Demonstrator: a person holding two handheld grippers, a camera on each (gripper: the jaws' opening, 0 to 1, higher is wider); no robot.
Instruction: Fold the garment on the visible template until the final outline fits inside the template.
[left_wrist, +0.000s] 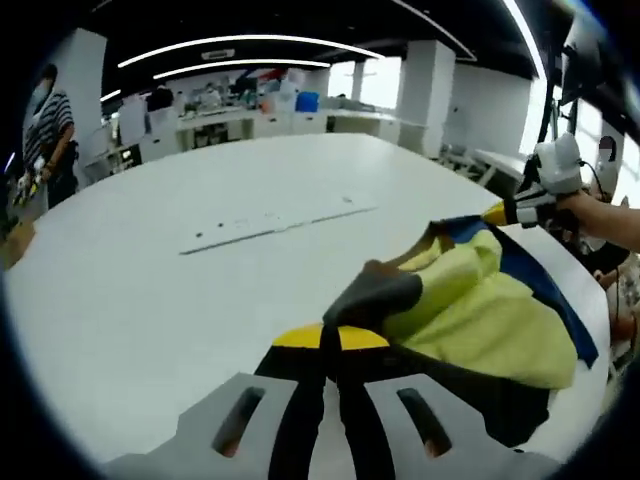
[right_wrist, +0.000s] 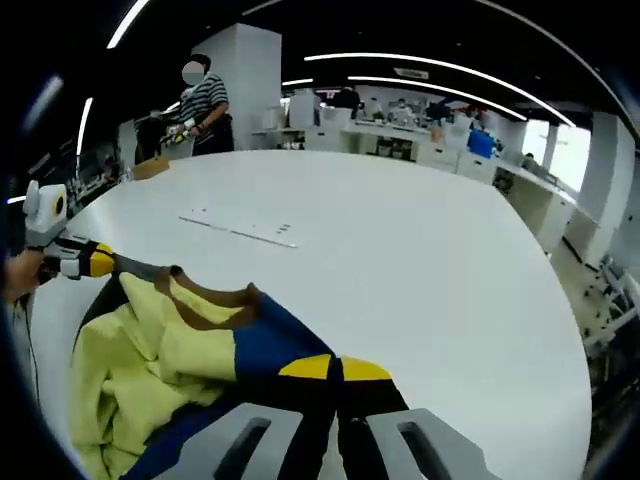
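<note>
A yellow, blue and brown garment (left_wrist: 478, 310) lies bunched on the white table (left_wrist: 200, 300). My left gripper (left_wrist: 332, 340) is shut on a dark brown part of it, its yellow tips pressed together. My right gripper (right_wrist: 335, 370) is shut on the blue edge of the same garment (right_wrist: 160, 350). In the left gripper view the right gripper (left_wrist: 525, 205) shows at the far right, held by a hand. In the right gripper view the left gripper (right_wrist: 85, 262) shows at the left edge, gripping the cloth. A faint thin line with small marks (left_wrist: 275, 228) runs across the table; the same line (right_wrist: 240, 232) also appears in the right gripper view.
The table's edge (right_wrist: 560, 330) curves away on the right. A person in a striped shirt (right_wrist: 205, 105) stands beyond the table. Desks with boxes and white pillars (left_wrist: 425, 90) line the back of the room.
</note>
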